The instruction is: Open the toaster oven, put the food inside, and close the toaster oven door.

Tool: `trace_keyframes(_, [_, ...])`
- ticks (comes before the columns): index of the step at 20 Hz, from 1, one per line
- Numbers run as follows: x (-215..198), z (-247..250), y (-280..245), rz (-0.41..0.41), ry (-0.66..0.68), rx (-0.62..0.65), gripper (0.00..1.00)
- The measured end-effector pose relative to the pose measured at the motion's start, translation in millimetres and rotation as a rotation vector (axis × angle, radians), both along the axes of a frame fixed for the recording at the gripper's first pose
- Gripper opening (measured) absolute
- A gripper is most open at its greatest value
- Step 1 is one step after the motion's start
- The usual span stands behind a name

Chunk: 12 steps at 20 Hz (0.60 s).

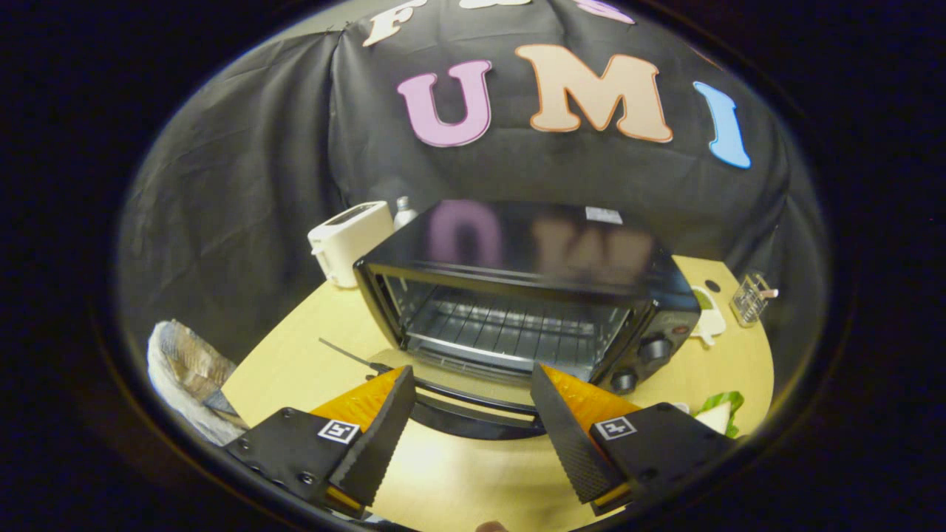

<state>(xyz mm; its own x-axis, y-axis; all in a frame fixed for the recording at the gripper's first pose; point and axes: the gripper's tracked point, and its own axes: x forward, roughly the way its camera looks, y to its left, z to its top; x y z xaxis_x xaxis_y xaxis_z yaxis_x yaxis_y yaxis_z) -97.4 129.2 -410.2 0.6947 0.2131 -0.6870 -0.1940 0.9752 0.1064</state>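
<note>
Black and glossy, the oven [528, 295] stands just ahead of the gripper [473, 403] on a pale wooden worktop [295, 369]. Its door [473, 410] is dropped open and lies flat toward the gripper, with the handle bar running across the gap between the two fingers. The gripper is open: its fingers stand well apart with nothing pressed between them, their tips hovering just above the door's front edge, one to either side. Beyond the door the oven's cavity shows a bare wire rack [510, 329]. Two knobs [639, 366] sit on the oven's front panel, ahead of the right finger. A white toaster [347, 240] stands beyond the oven to the left, touching or nearly touching its rear corner, with a small bottle [403, 212] just behind it. To the right of the right finger, near the worktop's edge, lies the food [720, 414], a piece with green leaf and a pale slice, partly hidden by the gripper body. Farther right, beyond the oven, a small wire holder [750, 299] stands on the worktop, and a flat white-and-green shape [706, 314] lies beside the oven's side. A crumpled cloth bundle [185, 377] sits off the worktop to the left of the left finger.
</note>
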Motion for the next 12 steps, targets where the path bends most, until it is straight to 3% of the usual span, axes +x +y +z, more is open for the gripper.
trace_keyframes(9, [-55,-60,6,0.120,0.149,-0.038,1.00])
trace_keyframes(12, [-62,-77,6,0.126,0.182,-0.044,1.00])
